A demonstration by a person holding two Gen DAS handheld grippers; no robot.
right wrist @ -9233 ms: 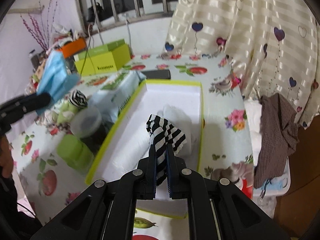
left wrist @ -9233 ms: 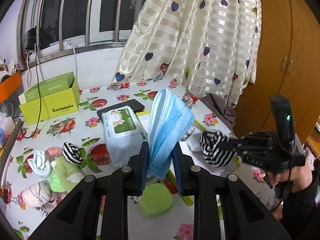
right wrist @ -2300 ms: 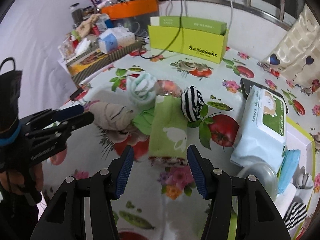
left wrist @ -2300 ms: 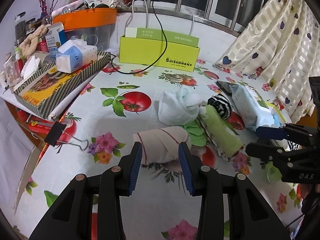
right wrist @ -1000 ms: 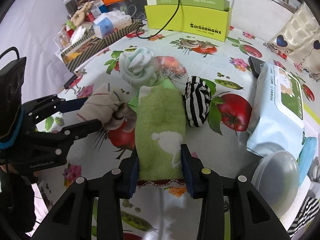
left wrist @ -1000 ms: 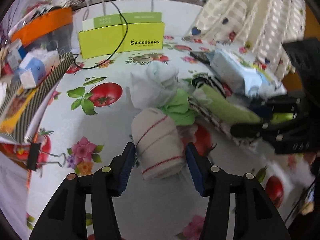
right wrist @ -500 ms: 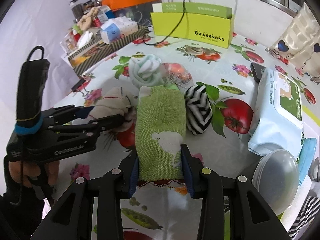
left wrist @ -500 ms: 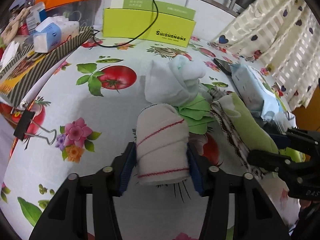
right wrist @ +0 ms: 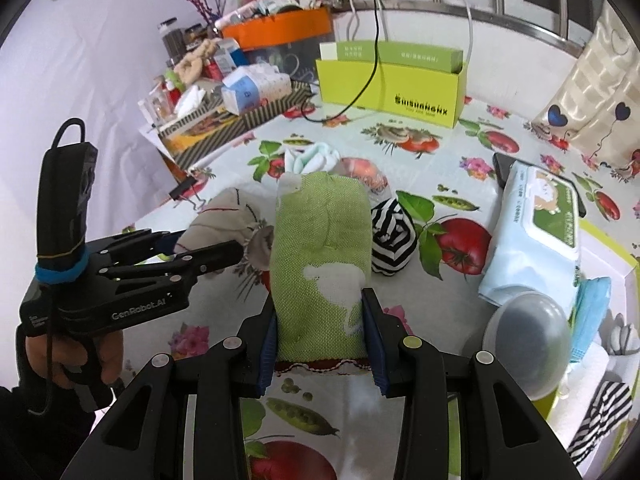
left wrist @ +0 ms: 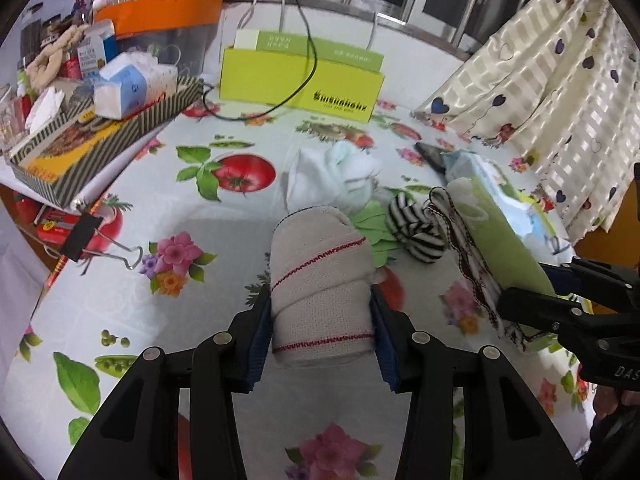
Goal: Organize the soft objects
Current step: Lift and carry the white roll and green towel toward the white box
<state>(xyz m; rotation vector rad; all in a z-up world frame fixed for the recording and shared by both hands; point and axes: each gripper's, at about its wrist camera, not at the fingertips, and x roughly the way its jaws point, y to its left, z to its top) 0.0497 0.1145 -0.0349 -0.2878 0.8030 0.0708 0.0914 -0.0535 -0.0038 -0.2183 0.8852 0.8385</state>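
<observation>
While clamped by "GenRobot.AI" left gripper (left wrist: 322, 336): beige roll (left wrist: 320, 280); right gripper (right wrist: 320, 334): green towel (right wrist: 320, 248).

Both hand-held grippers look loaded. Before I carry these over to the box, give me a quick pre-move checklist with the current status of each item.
1. Left hand-held gripper shut on the beige rolled cloth: ok, both pads press its sides.
2. Right hand-held gripper shut on the green towel: ok.
3. Both items lifted off the tablecloth: cannot tell.
4. Striped sock ball free of the green towel: cannot tell, they sit side by side.
5. Room in the yellow-rimmed box: cannot tell, mostly out of frame; a blue mask and striped cloth already lie there.
6. Clear bowl near the box: not ok, it may block the way.
</observation>
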